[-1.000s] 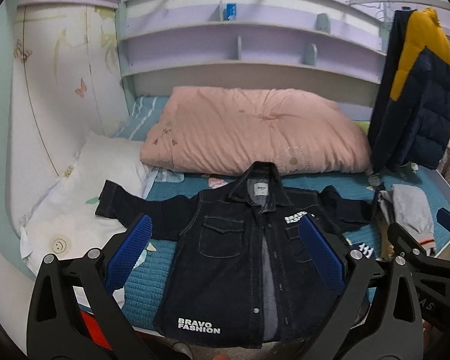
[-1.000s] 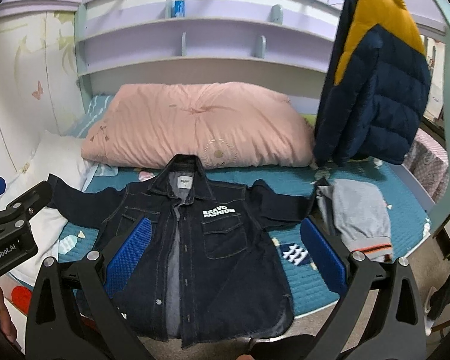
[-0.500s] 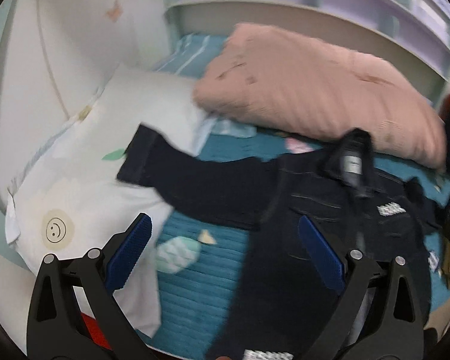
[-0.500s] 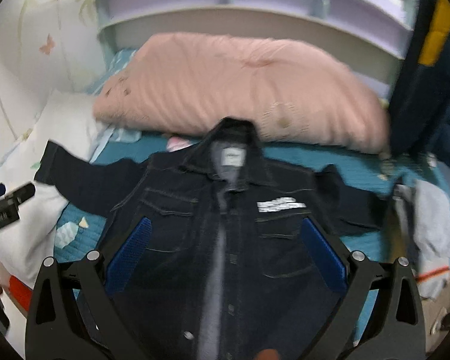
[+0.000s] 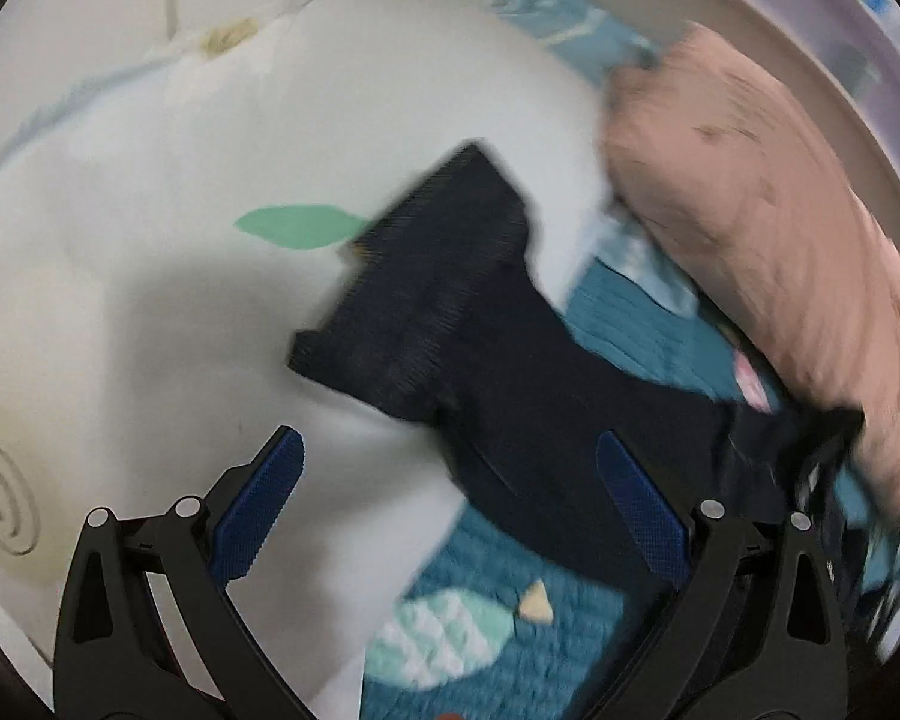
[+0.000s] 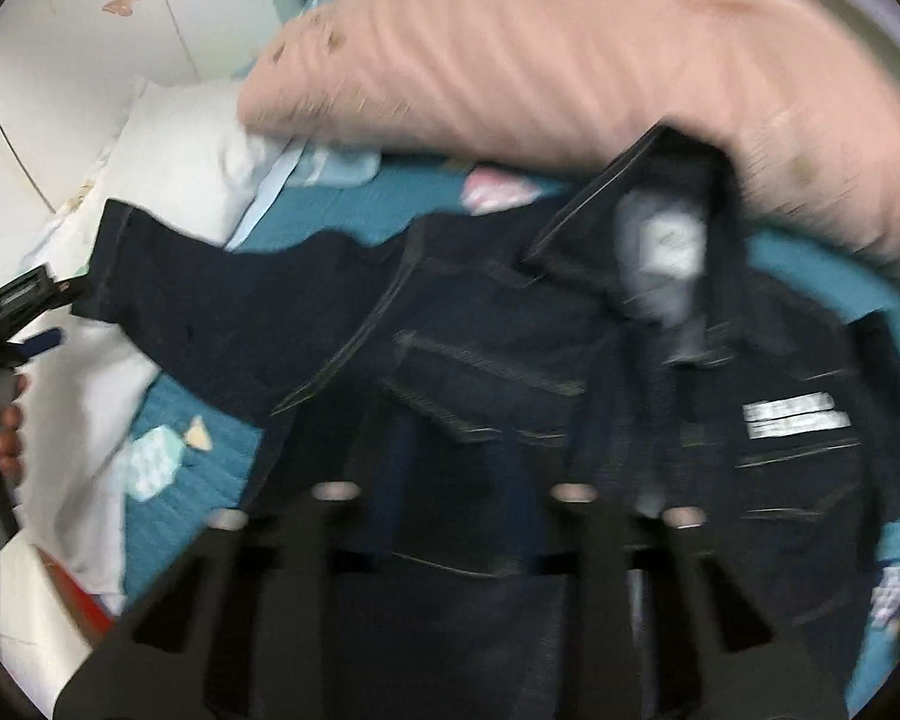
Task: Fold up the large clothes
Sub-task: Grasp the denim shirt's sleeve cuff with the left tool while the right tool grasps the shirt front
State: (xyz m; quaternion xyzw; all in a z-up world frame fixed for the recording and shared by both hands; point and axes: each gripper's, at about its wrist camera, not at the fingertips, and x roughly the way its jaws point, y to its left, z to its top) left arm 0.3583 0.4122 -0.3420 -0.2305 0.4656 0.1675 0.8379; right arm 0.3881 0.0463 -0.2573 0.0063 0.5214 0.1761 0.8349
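A dark denim jacket (image 6: 510, 390) lies spread face up on the teal bedspread (image 6: 354, 204), collar toward the pink quilt. Its one sleeve (image 5: 450, 324) stretches out with the cuff resting on a white pillow (image 5: 150, 300). My left gripper (image 5: 450, 504) is open just short of that sleeve, which runs up between its blue pads (image 5: 258, 510) without touching them. My right gripper (image 6: 453, 480), blurred, hangs over the jacket's chest pocket; its jaws are closing, a narrow gap still shows, and no cloth is pinched between them.
A bulky pink quilt (image 6: 540, 42) lies along the far side of the bed. The white pillow (image 6: 180, 144) fills the bed's left end by the wall. A hand (image 6: 6, 438) holding the left gripper's handle shows at the left edge.
Both grippers have dropped close to the bed. The left one swung over to the outstretched sleeve on the pillow. The right one came down over the jacket's chest and its fingers have narrowed.
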